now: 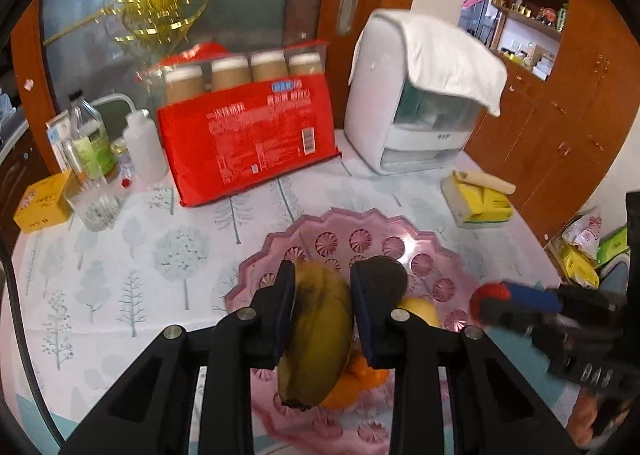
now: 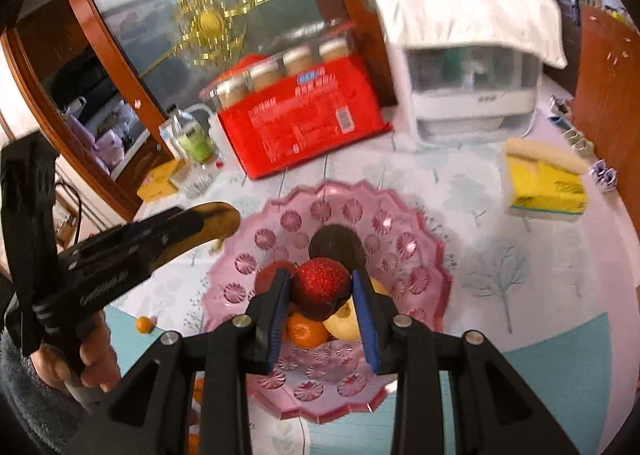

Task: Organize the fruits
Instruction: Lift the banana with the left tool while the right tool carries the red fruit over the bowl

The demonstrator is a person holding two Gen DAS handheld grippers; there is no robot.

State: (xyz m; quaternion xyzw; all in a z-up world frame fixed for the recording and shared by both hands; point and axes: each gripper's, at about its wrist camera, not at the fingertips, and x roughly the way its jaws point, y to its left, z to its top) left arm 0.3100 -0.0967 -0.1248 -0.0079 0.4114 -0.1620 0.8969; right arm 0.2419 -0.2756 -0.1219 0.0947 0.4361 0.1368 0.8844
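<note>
Your left gripper [image 1: 322, 311] clamped on banana [image 1: 316, 339], held above pink plate [image 1: 404, 227]. Your right gripper [image 2: 320, 301] clamped on strawberry [image 2: 320, 287], over same plate [image 2: 424, 239]. Orange [image 2: 306, 329], yellow fruit [image 2: 344, 321], dark round fruit [image 2: 336, 245] lie on plate. Small orange [image 2: 143, 324] loose on tablecloth [image 2: 520, 275], left of plate.

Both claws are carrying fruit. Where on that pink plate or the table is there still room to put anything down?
The pink plate is bare along its far and right rim; its near middle is crowded with an orange and other fruit. The tablecloth is free between plate and yellow tissue pack. The bottles corner is cluttered.
</note>
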